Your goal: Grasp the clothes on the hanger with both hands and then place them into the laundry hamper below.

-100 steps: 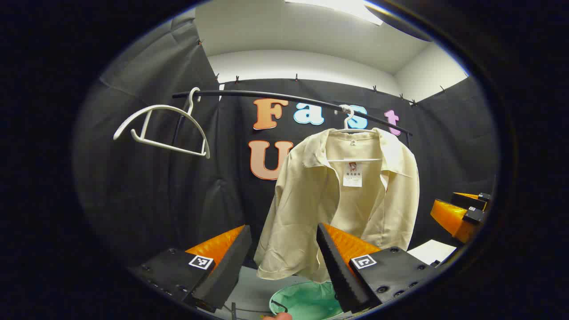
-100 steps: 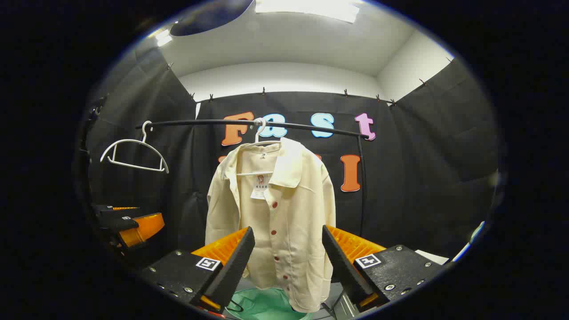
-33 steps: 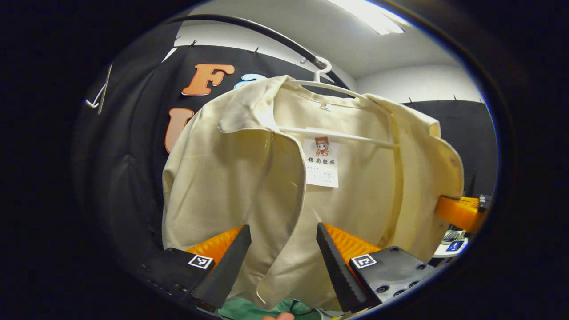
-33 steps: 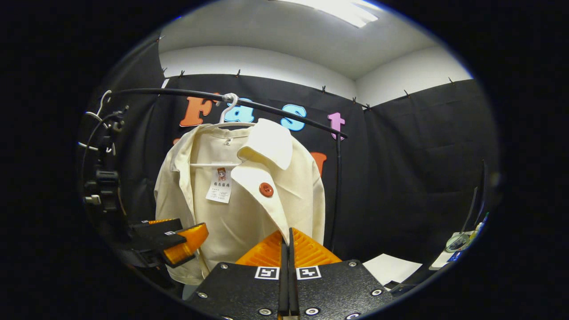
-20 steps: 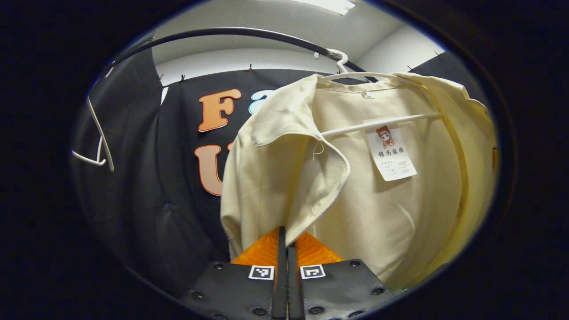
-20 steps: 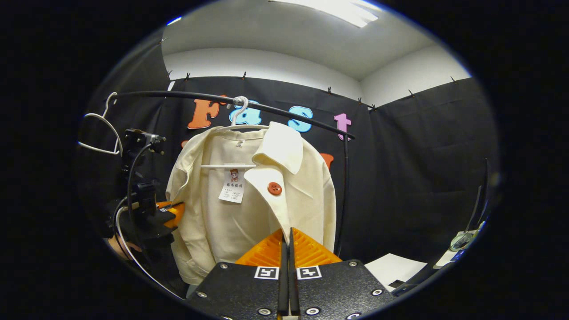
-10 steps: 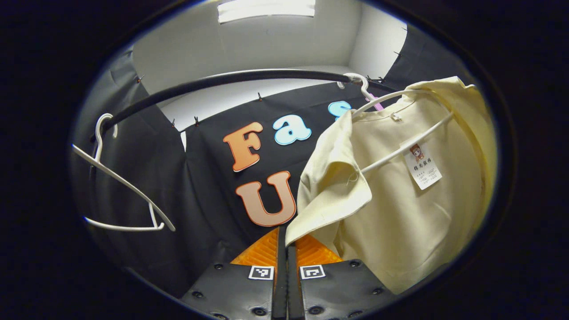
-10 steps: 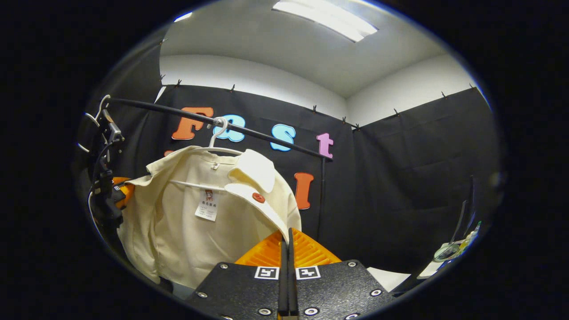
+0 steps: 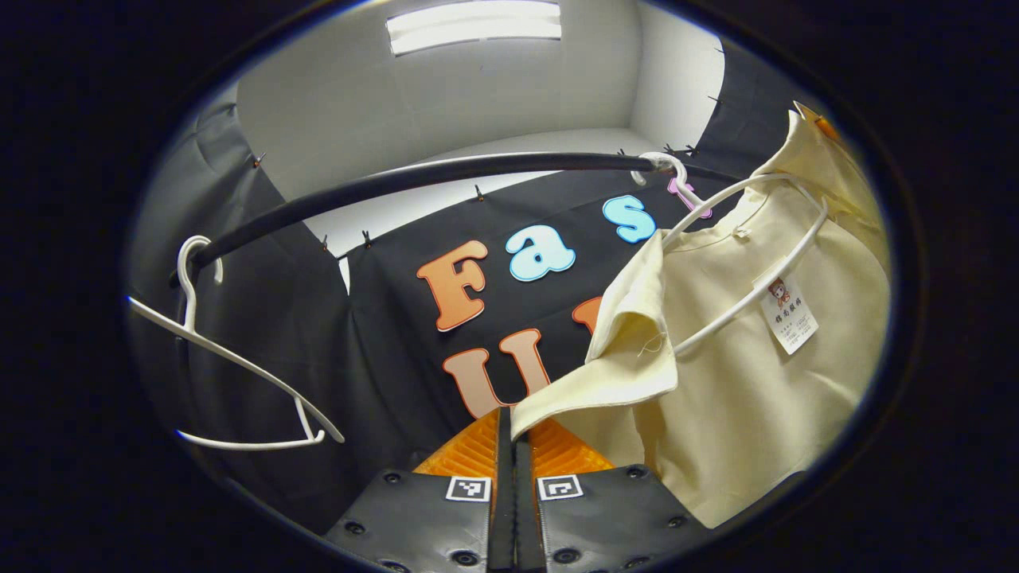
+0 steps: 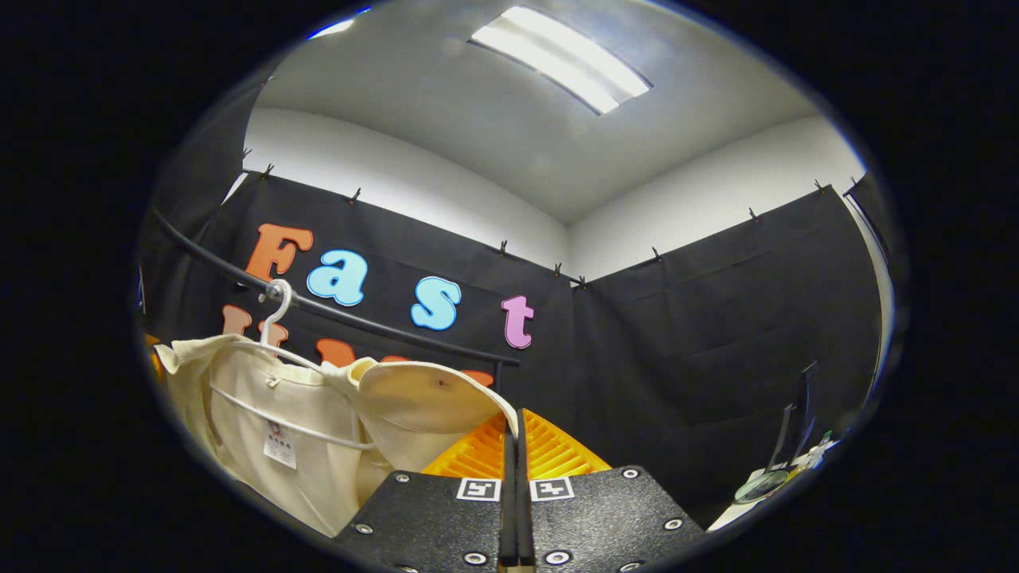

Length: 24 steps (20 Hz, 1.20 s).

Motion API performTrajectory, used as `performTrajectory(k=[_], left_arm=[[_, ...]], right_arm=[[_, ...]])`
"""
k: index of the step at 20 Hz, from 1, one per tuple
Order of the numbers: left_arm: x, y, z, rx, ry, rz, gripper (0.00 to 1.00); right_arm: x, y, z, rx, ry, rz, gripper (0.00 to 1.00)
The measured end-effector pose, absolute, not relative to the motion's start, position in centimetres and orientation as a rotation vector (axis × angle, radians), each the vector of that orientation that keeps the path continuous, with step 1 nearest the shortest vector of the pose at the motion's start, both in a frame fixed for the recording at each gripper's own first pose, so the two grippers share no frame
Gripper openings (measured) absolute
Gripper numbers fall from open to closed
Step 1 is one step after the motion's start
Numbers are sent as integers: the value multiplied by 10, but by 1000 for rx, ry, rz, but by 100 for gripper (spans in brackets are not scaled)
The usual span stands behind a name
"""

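Both grippers — left (image 9: 513, 434) and right (image 10: 513, 426) — clamp the shirt (image 9: 740, 398) front edges; spread them wide and draw each shoulder off the hanger (image 9: 744, 239) evenly.

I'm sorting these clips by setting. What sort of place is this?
Likely a staged recording booth, not a home: black cloth wall pinned up below white walls, a clothes rail holding a shirt and a spare hanger, under a ceiling light.
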State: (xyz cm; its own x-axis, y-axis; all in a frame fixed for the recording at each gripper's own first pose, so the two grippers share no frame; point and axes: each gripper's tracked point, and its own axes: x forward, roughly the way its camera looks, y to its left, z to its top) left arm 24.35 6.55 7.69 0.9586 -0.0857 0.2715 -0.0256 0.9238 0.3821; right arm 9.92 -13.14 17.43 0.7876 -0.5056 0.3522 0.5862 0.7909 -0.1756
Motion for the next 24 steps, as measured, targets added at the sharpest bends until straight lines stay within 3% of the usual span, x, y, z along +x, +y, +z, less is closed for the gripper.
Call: performTrajectory(k=[8,10,11,14,15,24], left_arm=[[251,62,71,394,-256,-51,7],[252,65,68,391,-248,-44,7],[252,65,67,388,-239,-45,14],[251,63,64,366,-249,-70,14],[249,64,66,366,-260,-84,8],[292,84,71,362,-258,-20,7]], right_arm=[[168,-197,213,-345,-284,-645,0],[186,-207,191,-362,-235,-656,0],[193,-207,173,-352,-206,-652,0],[195,-196,123,-292,-161,-625,0],[191,-189,112,-283,-163,-617,0],[161,-130,25,-328,-41,-502,0]])
